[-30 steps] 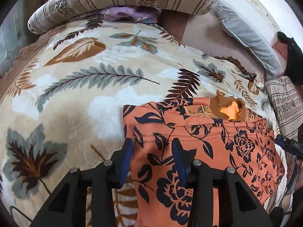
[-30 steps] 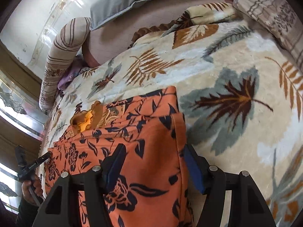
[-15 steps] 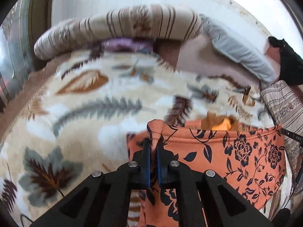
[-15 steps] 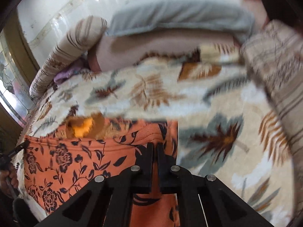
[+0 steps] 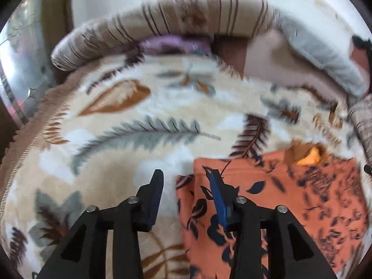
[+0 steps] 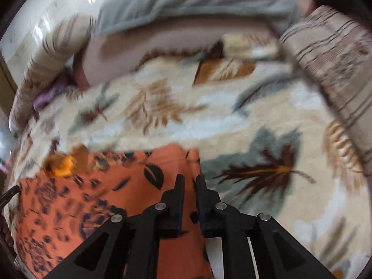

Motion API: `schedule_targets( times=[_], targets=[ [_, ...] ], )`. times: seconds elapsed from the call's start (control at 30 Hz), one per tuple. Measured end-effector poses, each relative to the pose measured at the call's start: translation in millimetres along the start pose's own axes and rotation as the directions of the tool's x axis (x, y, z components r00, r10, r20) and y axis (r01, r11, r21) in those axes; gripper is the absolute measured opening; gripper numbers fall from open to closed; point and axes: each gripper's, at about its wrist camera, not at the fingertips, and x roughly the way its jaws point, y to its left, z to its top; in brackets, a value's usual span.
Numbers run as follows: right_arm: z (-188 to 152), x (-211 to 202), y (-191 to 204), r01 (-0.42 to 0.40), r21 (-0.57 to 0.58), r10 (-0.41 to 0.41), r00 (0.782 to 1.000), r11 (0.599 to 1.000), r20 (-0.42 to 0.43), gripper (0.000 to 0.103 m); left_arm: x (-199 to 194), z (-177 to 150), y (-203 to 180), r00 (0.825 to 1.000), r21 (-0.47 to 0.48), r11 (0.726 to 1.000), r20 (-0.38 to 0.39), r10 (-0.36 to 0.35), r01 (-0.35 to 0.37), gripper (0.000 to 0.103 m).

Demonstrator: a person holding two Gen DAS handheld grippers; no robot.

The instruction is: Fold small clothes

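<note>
Grippers (image 5: 186, 181) two, garment (image 5: 290, 197) one

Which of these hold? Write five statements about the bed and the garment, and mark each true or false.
1. The orange garment lies on a leaf-patterned blanket. True.
2. The garment is plain, with no print. False: it carries a dark floral print.
3. A striped pillow lies along the far end of the bed. True.
4. A purple cloth is spread over the orange garment. False: it sits tucked under the striped pillow, well apart from the garment.
5. The garment hangs from a hanger. False: it rests on the blanket.
</note>
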Motion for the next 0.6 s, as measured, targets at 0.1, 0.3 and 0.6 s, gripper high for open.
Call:
schedule_targets(
  times=[0.1,0.3,0.6],
  targets=[
    [-9,-48,12,-0.157,0.031,0.155,0.987,0.987,0.048,0.053,-49,-9,3,0.998,-0.025,0.999,0.057,-0.039,0.040,0.048],
    [-71,-74,46,-0.540,0.088,0.546,0.836,0.837,-0.052,0.087,-98,-64,-27,0.987,0.043,0.988,0.056,-0.152,0.149,0.063],
    [-90,-38,-17,-0.347,0.376,0.392,0.919,0.859,-0.047,0.080,-44,-111,-14,0.989,-0.058,0.998,-0.150,-0.013,0.005,0.063]
  ],
)
